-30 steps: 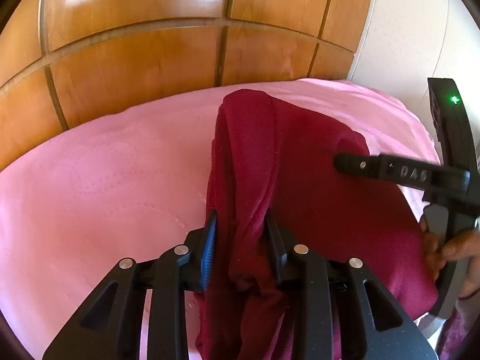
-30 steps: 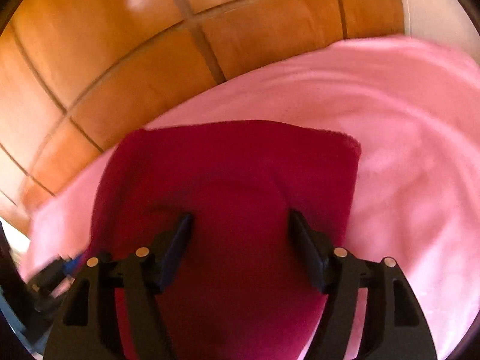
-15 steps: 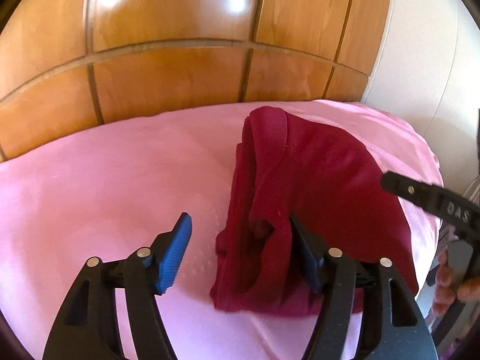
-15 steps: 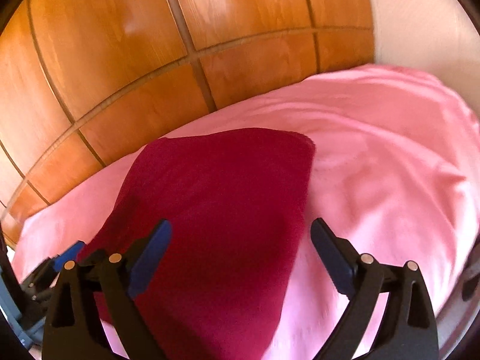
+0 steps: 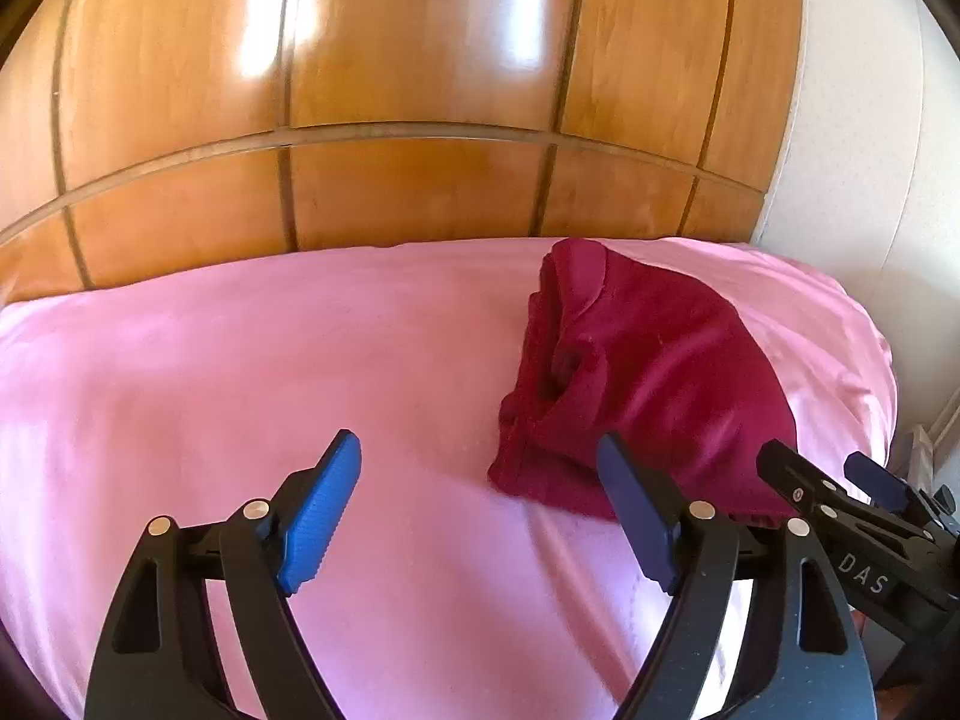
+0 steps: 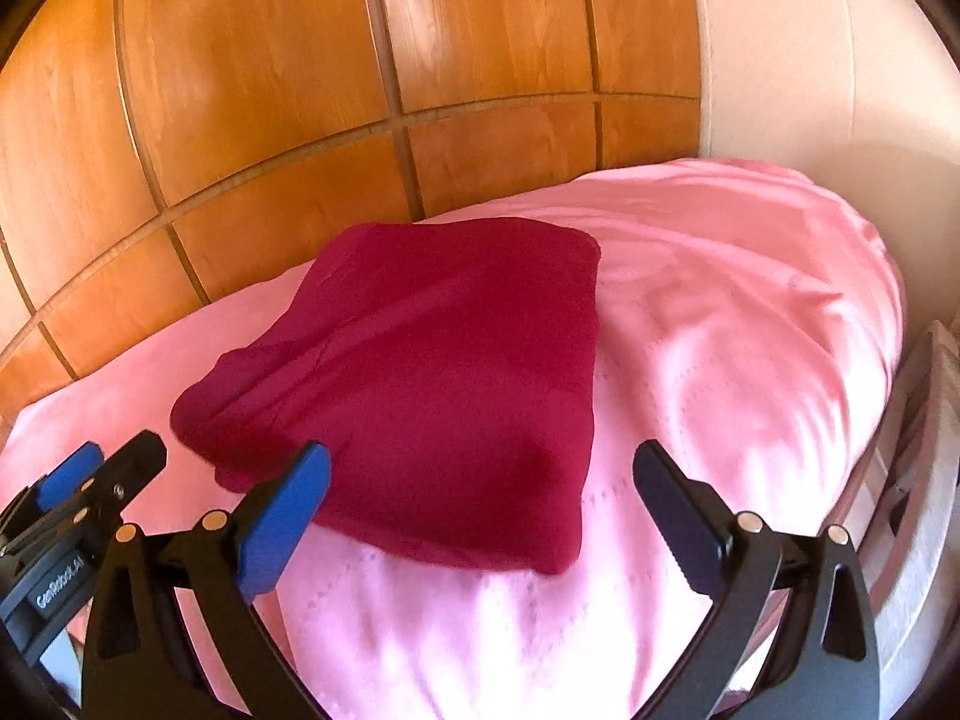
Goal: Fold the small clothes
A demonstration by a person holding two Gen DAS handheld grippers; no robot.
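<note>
Folded maroon garment on pink bedspread, ahead of both spread tools

left gripper released maroon garment, both grippers opened, backed away

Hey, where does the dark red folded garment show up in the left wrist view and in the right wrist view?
Left wrist view: the dark red garment lies right of centre on the pink bedspread, just beyond the right-hand jaw.
Right wrist view: the garment fills the centre, reaching toward the left-hand jaw.
Shared landmark: the wooden panelled headboard behind the bed, in both views.
</note>
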